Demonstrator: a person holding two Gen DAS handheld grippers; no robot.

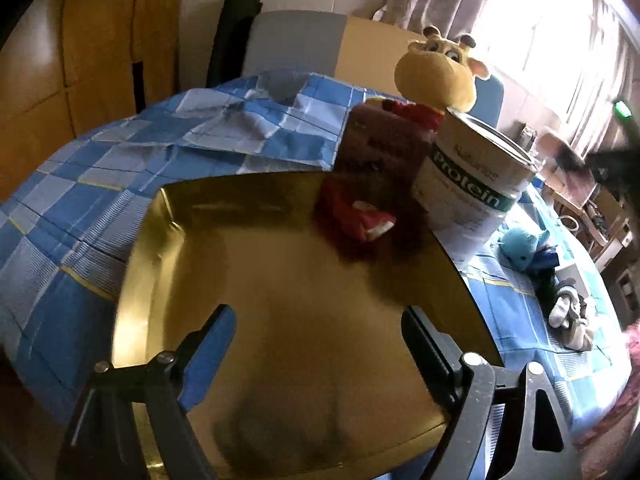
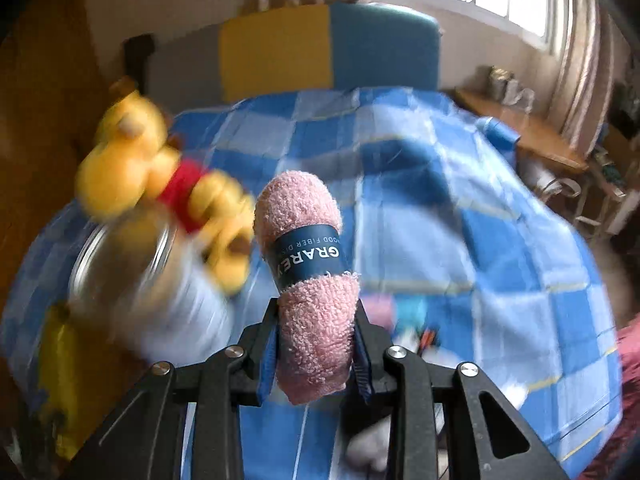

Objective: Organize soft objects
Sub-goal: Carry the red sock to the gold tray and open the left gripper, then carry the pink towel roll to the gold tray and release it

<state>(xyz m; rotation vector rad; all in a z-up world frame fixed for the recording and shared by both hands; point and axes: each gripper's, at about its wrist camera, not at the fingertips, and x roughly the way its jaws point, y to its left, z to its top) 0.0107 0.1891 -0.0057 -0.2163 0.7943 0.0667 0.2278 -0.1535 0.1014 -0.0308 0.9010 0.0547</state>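
- Spread over the table: blue-and-white checked cloth [image 1: 100, 184].
- Lying on it, under the left gripper [image 1: 316, 344] with jaws released: shiny gold square tray [image 1: 280, 280].
- At two o'clock beyond the tray: white cylindrical protein tin [image 1: 476, 176], topped by yellow plush giraffe [image 1: 440, 72].
- Clenched upright in the right gripper [image 2: 316, 344]: rolled pink terry towel with navy paper band [image 2: 308, 260].
- Likely carrying step; next, lowering towel to its spot before releasing.

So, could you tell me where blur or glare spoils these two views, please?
Left wrist view: the window is blown out white, and the gold tray smears with reflections. Right wrist view: the yellow toy and tin are motion-blurred, while the pink towel roll stays sharp.
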